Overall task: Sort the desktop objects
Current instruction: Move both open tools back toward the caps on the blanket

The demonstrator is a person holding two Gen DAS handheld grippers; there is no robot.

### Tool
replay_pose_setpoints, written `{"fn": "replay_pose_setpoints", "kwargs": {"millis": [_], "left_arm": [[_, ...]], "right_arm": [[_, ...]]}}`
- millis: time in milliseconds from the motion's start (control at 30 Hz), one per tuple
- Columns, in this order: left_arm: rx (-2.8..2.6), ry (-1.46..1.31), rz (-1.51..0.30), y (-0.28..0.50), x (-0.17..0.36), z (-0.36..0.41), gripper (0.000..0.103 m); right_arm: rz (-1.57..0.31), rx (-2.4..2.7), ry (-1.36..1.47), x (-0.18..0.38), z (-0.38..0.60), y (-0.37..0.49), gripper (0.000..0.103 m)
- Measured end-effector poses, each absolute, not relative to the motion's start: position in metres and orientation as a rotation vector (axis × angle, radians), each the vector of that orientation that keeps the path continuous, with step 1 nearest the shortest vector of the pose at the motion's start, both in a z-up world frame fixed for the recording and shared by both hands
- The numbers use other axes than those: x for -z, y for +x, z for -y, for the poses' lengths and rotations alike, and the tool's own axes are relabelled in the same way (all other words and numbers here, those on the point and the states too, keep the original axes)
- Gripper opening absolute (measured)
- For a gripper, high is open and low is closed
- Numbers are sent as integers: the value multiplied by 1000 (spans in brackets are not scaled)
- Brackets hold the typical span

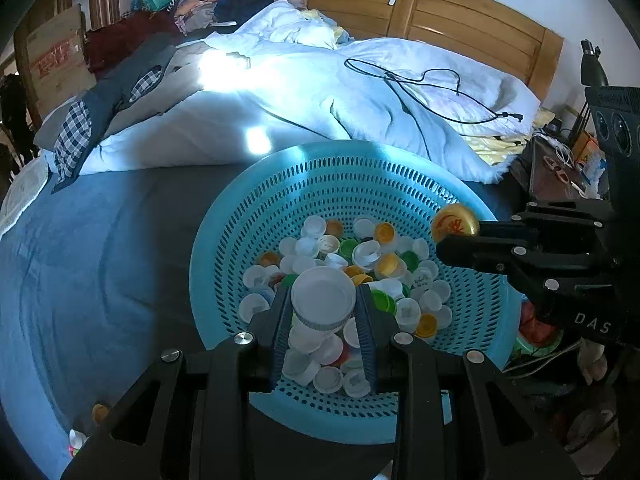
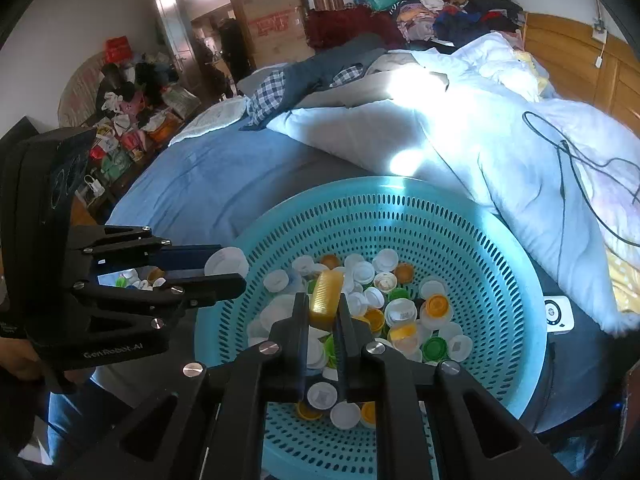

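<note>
So we're looking at one teal basket (image 1: pixel 256 208) sitting on the bed (image 1: pixel 100 240), and it's holding a big heap of bottle caps (image 1: pixel 384 264). Way too many overlapping to count properly, we're guessing several dozen: mostly white, a handful of yellow and orange, a few green.

Two grippers, two caps in the air. We're holding the left gripper (image 1: pixel 323 308) tipped steeply down over the near part of the basket, and its jaws are clamping one white cap (image 1: pixel 323 294) by the ribbed sides. That cap is sitting with its open hollow facing up toward the camera, its axis running roughly along the fingers, so the round face is showing.

We're holding the right gripper (image 2: pixel 325 312) angled down too, over the same heap. Its jaws are squeezing one gold cap (image 2: pixel 326 296) edge-on: the ribbed rim is pointing at the camera and the flat faces are pressing against the pads, so its axis is running sideways across the jaws. From the left wrist view the same gold cap (image 1: pixel 455 222) is showing a red printed mark on its top, just above the basket's right rim.

A hand (image 2: pixel 20 360) is gripping the left gripper's handle at the frame's edge.

A black cable (image 1: pixel 420 84) is lying across the white duvet (image 1: pixel 320 92) behind the basket.
</note>
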State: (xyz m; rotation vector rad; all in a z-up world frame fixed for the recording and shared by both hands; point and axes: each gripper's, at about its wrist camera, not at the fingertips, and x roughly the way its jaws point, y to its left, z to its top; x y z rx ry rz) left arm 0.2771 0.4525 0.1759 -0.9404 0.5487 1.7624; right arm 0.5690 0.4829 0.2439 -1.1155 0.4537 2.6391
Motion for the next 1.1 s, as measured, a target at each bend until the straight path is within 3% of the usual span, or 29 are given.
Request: {"fn": "replay_pose_setpoints", "kwargs": {"millis": [200, 233, 267, 333, 500, 667, 900, 1100], "left_arm": [[-1755, -925, -540, 278, -175, -453, 29], [-1749, -924, -530, 278, -175, -452, 39], [-1754, -918, -520, 278, -176, -449, 47], [-1782, -898, -495, 276, -178, -437, 49], [-1896, -894, -401, 251, -167, -374, 49], [-2140, -979, -276, 202, -137, -257, 49], [-2395, -1256, -179, 136, -76, -117, 49], [-2398, -1265, -99, 114, -55, -116, 49]], "right_arm": [[-445, -2638, -1111, -244, -482, 569, 13], [-442, -2632, -1104, -245, -483, 570, 16], [-449, -2630, -1098, -245, -484, 571, 30], [-443, -2625, -1071, -246, -484, 573, 46], [-425, -2681, -1013, -253, -462, 574, 47], [-379, -2758, -1014, -245, -423, 563, 47], [-364, -2828, -1168, -212, -369, 533, 48], [-312, -2832, -1274, -192, -337, 515, 52]]}}
